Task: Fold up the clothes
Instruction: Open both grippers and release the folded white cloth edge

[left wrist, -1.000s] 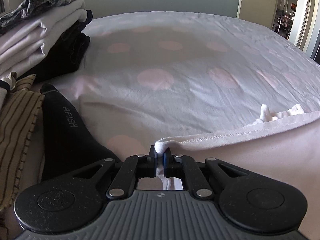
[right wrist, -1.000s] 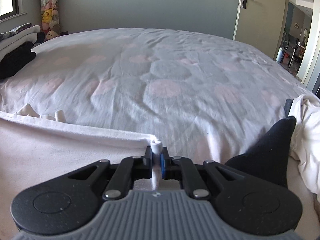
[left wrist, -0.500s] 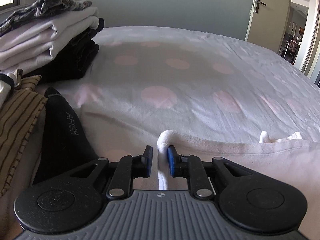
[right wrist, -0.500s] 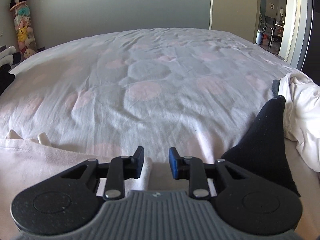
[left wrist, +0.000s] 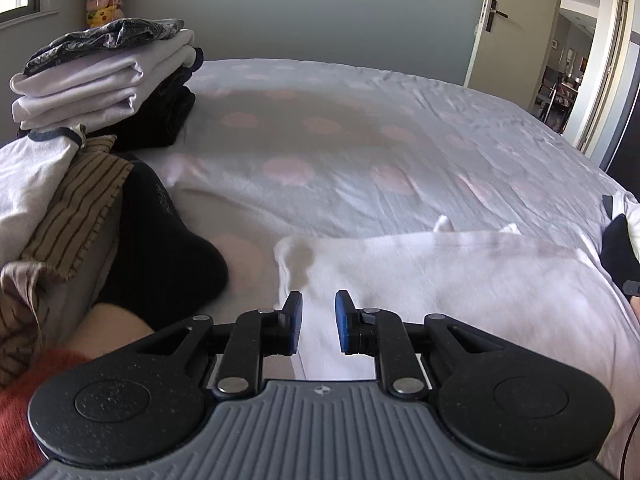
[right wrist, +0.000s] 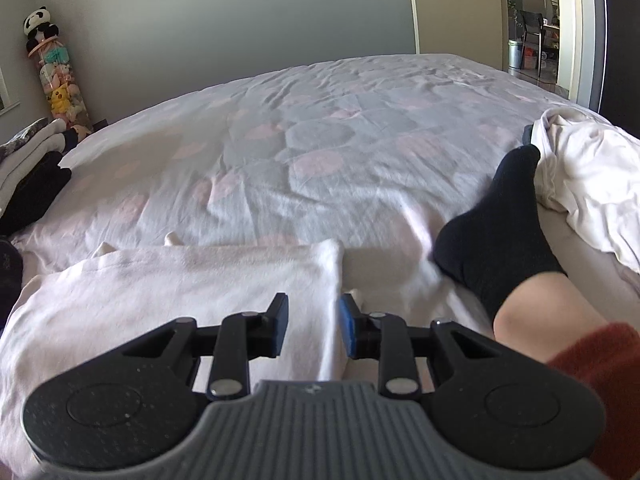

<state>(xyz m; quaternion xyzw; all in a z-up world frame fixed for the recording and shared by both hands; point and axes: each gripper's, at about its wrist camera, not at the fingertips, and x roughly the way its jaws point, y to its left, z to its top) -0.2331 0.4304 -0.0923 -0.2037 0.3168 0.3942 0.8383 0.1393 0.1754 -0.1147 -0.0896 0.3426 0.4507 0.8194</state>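
A pale pink garment [left wrist: 460,276] lies folded flat on the bed in front of me, its far edge straight across; the same pale pink garment [right wrist: 168,292] fills the lower left of the right wrist view. My left gripper [left wrist: 318,312] hovers open just behind the garment's left corner, nothing between its blue pads. My right gripper [right wrist: 313,320] stands open over the garment's right edge, and the pads do not press on the cloth.
A stack of folded clothes [left wrist: 104,80] sits at the far left, with a striped brown cloth [left wrist: 80,208] and white top nearer. The person's legs in black socks [left wrist: 160,248] [right wrist: 496,236] flank the garment. Crumpled white clothing [right wrist: 592,184] lies right. Spotted bedsheet [right wrist: 320,140] stretches beyond.
Both grippers let go of the garment's corners, opened, and drew back and up. The garment's edge dropped flat onto the bed.
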